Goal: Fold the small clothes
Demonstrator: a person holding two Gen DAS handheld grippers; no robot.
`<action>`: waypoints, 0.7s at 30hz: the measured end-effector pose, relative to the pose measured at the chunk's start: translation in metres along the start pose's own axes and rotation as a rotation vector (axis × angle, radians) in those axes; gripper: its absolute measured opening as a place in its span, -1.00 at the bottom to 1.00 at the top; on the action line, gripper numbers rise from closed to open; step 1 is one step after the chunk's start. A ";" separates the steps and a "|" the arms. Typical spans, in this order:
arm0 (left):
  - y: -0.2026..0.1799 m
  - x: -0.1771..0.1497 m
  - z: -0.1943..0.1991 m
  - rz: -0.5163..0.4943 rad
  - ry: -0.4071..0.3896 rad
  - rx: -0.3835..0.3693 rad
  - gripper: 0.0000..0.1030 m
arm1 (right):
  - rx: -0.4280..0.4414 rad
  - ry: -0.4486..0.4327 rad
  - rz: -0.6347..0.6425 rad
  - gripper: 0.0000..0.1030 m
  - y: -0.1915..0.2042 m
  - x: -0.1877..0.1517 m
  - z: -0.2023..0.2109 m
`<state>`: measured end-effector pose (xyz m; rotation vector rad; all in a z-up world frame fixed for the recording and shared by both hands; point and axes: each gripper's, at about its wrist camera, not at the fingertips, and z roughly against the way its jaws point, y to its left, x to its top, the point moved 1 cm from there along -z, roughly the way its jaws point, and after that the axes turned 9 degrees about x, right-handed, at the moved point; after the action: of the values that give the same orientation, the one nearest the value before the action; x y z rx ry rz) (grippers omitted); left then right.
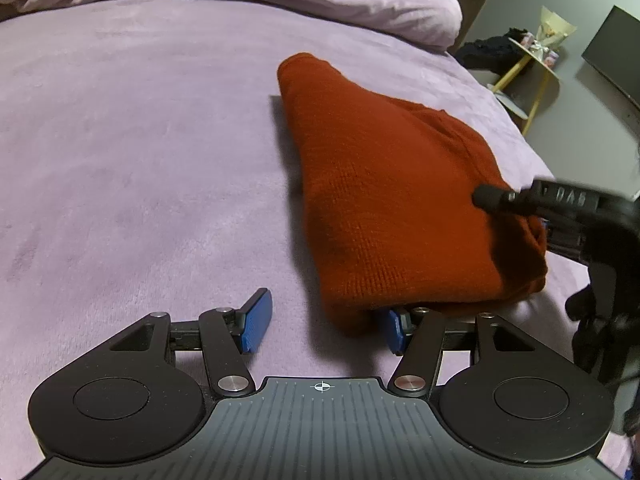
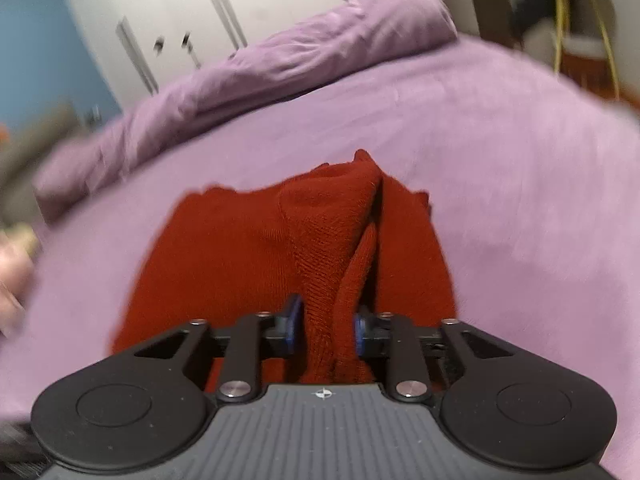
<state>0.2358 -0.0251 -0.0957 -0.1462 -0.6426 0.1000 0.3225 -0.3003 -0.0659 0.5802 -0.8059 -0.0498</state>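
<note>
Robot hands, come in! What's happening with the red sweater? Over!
Left gripper open beside red sweater. Right gripper pinching sweater fold. Purple bed, nothing blocking.

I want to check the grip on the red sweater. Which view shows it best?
The right wrist view: the right gripper pinches a bunched fold of the red sweater between its blue pads. The left wrist view shows the sweater's folded shape, with that grip hidden.
</note>
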 end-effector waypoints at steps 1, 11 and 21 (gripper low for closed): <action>-0.001 -0.002 0.000 -0.004 -0.001 0.006 0.21 | 0.021 -0.003 -0.037 -0.36 -0.004 0.000 0.000; -0.012 0.004 0.003 0.000 0.001 0.049 0.22 | -0.202 -0.120 0.372 -0.72 0.057 -0.005 0.009; -0.012 0.001 0.001 0.029 0.011 0.052 0.22 | -0.242 -0.091 0.234 -0.36 0.015 -0.010 0.013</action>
<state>0.2370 -0.0370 -0.0924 -0.1062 -0.6261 0.1435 0.3033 -0.2911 -0.0577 0.2546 -0.9366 0.0411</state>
